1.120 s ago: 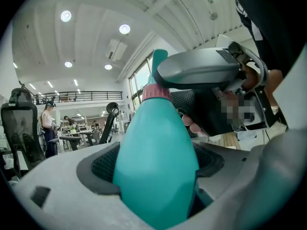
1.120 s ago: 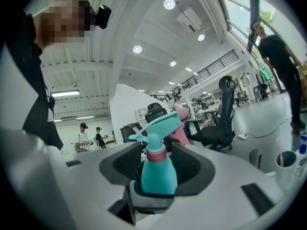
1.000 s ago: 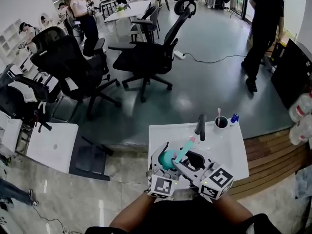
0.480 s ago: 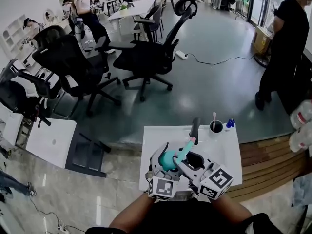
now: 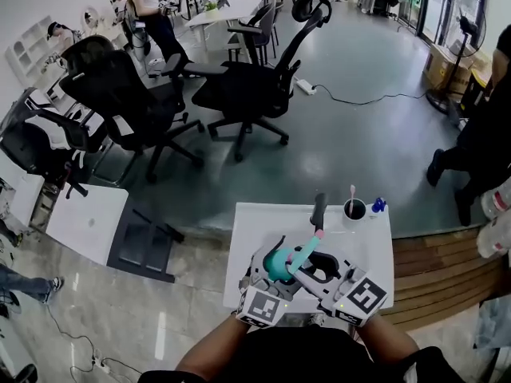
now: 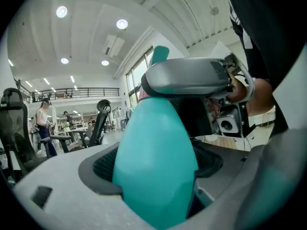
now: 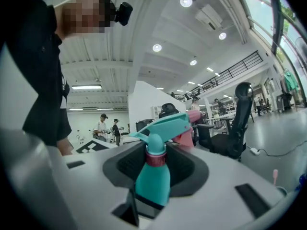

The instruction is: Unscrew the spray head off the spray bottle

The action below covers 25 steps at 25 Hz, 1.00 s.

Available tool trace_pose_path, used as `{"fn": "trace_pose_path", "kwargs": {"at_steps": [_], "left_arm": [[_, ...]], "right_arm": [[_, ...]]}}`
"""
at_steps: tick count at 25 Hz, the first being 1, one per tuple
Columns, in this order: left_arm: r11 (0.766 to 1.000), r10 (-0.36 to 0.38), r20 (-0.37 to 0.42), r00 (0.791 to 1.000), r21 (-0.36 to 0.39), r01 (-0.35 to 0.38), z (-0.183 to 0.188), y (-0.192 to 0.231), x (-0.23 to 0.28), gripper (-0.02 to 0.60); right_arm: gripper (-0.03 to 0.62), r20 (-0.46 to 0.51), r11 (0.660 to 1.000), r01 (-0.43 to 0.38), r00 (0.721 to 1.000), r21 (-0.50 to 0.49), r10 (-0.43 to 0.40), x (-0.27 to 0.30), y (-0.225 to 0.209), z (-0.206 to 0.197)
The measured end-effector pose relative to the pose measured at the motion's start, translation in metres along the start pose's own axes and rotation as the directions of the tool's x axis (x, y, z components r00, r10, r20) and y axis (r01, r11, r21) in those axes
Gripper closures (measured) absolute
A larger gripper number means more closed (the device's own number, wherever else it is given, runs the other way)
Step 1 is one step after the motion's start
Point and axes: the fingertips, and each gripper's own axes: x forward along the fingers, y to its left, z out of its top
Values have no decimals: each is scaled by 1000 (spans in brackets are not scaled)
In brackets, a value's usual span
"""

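Right gripper point(image 7: 157, 169) jaws just closing, tighter around the spray head point(image 7: 165, 126).

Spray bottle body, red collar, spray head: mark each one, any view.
spray bottle body point(image 6: 156, 162), left gripper view, middle of the teal belly.
red collar point(image 7: 156, 158), right gripper view, front of the ring at the neck.
spray head point(image 7: 168, 123), right gripper view, teal top shroud.

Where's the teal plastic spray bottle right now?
Head view, bottom centre: the teal plastic spray bottle is clamped in the left gripper, over the near edge of the white table.
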Motion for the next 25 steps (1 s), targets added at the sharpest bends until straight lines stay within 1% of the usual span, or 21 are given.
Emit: {"fn": "trace_pose_path", "kwargs": {"at_steps": [2, 4, 7, 9, 11, 14, 15, 16, 17, 18, 19, 20, 21, 23, 25], "left_arm": [[999, -54, 28, 998, -7, 54, 9, -6, 0, 156], [995, -97, 45, 994, -2, 97, 14, -11, -2, 156], [985, -174, 66, 983, 11, 174, 17, -21, -7, 156], [973, -229, 77, 970, 24, 228, 19, -30, -10, 156], [964, -264, 88, 960, 23, 263, 22, -36, -11, 156], [959, -282, 118, 952, -4, 285, 29, -41, -11, 156], [957, -289, 120, 950, 1, 291, 29, -43, -11, 156], [956, -292, 119, 949, 9, 293, 28, -43, -12, 156], [958, -286, 123, 950, 4, 288, 30, -42, -12, 156], [961, -269, 136, 953, -22, 275, 32, -38, -12, 156], [965, -247, 150, 957, -58, 257, 35, -34, -12, 156], [967, -223, 160, 962, -89, 239, 36, -28, -12, 156], [969, -195, 167, 966, -116, 216, 37, -22, -13, 156], [974, -119, 179, 977, -170, 150, 39, -7, -16, 156], [969, -35, 172, 984, -237, 75, 39, 7, -20, 156]], "right_arm": [[457, -8, 998, -60, 998, -27, 60, -2, 7, 2], [457, -24, 990, -136, 991, -29, 135, -3, 16, 4], [456, -36, 962, -267, 963, -56, 265, -7, 27, 6], [456, -46, 929, -361, 933, -78, 358, -12, 34, 7], [456, -63, 894, -441, 897, -80, 437, -17, 38, 7], [454, -89, 835, -543, 839, -85, 536, -21, 42, 9], [454, -98, 816, -571, 820, -89, 564, -22, 43, 10], [454, -107, 798, -594, 804, -97, 585, -22, 44, 11], [454, -114, 786, -608, 794, -111, 598, -22, 44, 12], [454, -115, 784, -608, 794, -127, 597, -20, 43, 13], [451, -109, 793, -593, 806, -142, 582, -18, 40, 13], [451, -95, 812, -564, 825, -149, 556, -16, 36, 15], [436, -77, 833, -532, 847, -151, 527, -13, 32, 16], [367, -40, 872, -468, 883, -144, 468, -9, 26, 19], [365, -3, 914, -385, 922, -131, 388, -7, 20, 23]]}}
